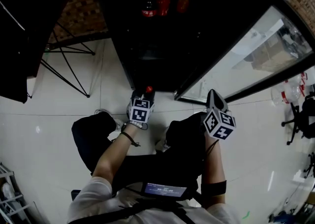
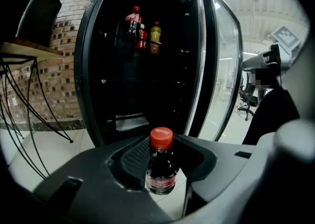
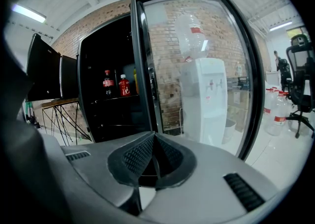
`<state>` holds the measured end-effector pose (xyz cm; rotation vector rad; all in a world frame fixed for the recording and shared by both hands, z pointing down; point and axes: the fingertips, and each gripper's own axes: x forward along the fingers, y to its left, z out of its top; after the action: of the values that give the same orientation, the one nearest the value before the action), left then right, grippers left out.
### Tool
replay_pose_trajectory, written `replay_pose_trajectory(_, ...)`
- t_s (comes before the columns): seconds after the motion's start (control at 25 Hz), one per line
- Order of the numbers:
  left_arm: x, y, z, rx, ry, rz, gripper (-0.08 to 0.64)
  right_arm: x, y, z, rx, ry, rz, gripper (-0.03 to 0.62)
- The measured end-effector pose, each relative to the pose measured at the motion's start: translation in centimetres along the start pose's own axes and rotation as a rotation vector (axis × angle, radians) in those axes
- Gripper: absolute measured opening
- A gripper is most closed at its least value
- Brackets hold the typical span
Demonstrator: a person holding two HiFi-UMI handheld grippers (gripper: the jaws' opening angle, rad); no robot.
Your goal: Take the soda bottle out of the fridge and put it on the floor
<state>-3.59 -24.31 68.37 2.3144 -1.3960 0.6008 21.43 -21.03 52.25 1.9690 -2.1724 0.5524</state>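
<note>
"Head view, read from left to right: what is found?"

"Left of centre, the left gripper [image 1: 143, 97] is seen low in front of the open fridge [image 1: 147, 46]. It is clamped on the soda bottle [image 1: 148, 90], whose red cap shows just above the marker cube. Further right, the right gripper [image 1: 213, 97] is held beside the glass door [image 1: 246, 60], its jaws pressed together with nothing between them."

"How much of the task is judged done?"

"The bottle has been taken out of the fridge; three other bottles [image 1: 163, 2] are left on the shelf at the top of the frame. Setting it on the floor [image 1: 59, 119] and letting go are judged to remain. In the left gripper view pale tile is seen below the bottle's base, but whether the base is touching it cannot be told."

"And how is the bottle oriented?"

"It is held upright. In the left gripper view its long axis runs vertically, with the cap at the top and the base toward the floor. The body is gripped at its sides, below the neck, by the ribbed pads [image 2: 134, 155]."
</note>
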Motion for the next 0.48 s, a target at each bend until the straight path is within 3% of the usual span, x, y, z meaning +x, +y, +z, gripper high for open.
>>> replay_pose_trajectory(0.48,5.6,1.9,-11.3,-0.012,0.152,0.019,0.143,0.3,0.5,0.0,-0.008,-0.007,0.010,0.017)
